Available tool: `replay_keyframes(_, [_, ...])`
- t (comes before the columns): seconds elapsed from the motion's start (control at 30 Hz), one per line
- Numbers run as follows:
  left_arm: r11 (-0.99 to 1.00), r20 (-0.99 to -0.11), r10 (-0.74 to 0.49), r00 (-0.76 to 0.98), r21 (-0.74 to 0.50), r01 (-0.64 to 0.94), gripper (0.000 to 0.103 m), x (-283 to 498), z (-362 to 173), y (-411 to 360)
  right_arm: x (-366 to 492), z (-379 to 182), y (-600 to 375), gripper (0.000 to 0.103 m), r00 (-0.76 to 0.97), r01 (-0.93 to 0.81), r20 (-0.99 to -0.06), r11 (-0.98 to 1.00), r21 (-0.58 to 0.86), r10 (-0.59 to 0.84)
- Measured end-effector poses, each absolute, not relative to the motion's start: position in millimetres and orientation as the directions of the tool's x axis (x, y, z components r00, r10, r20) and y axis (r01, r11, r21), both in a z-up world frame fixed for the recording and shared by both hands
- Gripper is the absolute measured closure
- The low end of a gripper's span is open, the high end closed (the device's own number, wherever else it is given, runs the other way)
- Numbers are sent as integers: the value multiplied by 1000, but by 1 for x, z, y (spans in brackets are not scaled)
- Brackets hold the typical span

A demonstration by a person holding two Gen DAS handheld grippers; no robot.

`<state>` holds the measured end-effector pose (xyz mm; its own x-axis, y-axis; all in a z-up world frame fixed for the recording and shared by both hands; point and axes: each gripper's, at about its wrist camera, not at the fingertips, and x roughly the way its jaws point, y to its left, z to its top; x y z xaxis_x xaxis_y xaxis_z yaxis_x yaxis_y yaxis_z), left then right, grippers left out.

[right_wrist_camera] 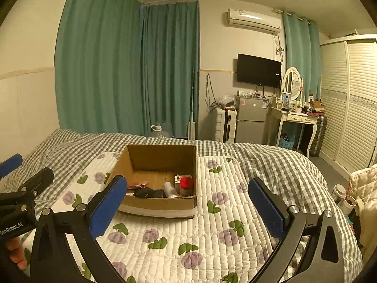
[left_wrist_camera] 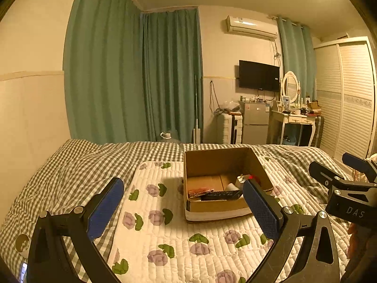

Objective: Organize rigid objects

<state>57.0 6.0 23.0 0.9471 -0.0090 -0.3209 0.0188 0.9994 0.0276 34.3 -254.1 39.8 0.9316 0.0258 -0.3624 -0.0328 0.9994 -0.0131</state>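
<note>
Above the quilted mat (left_wrist_camera: 165,235) on the bed, the left gripper (left_wrist_camera: 183,210) hangs with fingers wide and empty. At twelve o'clock the cardboard box (right_wrist_camera: 162,162) holds the red-capped item (right_wrist_camera: 186,183) and dark gadget (right_wrist_camera: 148,193). The right gripper (right_wrist_camera: 188,208) is likewise spread, empty. Soft bedding could let the box tip under a push.

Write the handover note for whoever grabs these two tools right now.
Left tool: open, empty, above the floral quilt.
Right tool: open, empty, also above the quilt.
Cardboard box sits on the quilt; inside are a red-topped item, a white roll, a black item and a pinkish flat item.
Done: those items are boxed.
Left: no loose items show on the bed; check outside these views.
</note>
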Motion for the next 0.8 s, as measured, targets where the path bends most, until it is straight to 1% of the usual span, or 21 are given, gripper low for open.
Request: replay_keyframes(0.8, [999, -338, -6, 941, 27, 16, 0, 60, 17, 7, 32, 38, -250, 0, 929, -34, -369, 999, -28, 21])
